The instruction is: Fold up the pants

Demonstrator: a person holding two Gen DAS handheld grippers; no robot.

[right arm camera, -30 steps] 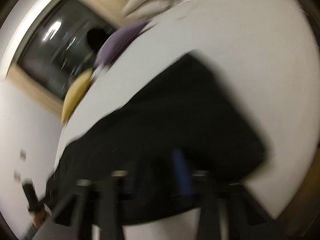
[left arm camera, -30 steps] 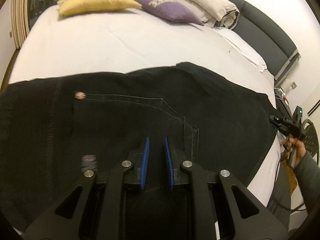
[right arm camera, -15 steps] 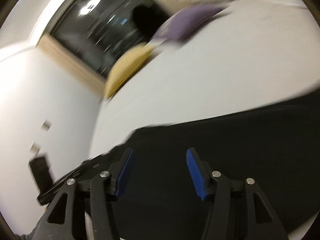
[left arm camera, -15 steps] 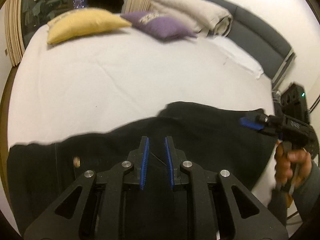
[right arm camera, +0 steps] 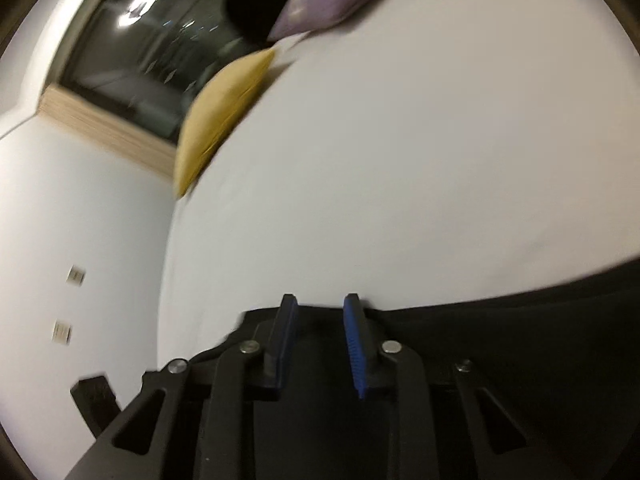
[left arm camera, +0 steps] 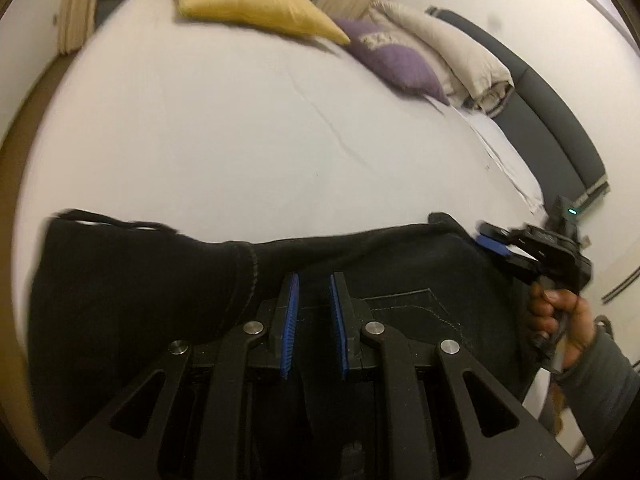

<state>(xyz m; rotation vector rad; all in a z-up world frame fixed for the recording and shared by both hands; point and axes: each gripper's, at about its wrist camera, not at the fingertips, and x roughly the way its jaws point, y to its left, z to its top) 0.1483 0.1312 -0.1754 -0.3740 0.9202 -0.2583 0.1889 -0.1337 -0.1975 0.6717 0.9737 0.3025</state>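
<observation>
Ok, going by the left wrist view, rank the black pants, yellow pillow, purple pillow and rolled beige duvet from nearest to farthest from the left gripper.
1. Black pants, directly under the left gripper.
2. Purple pillow, far side of the bed, right of centre.
3. Rolled beige duvet, just behind the purple pillow; close to call.
4. Yellow pillow, far edge, top centre.
</observation>
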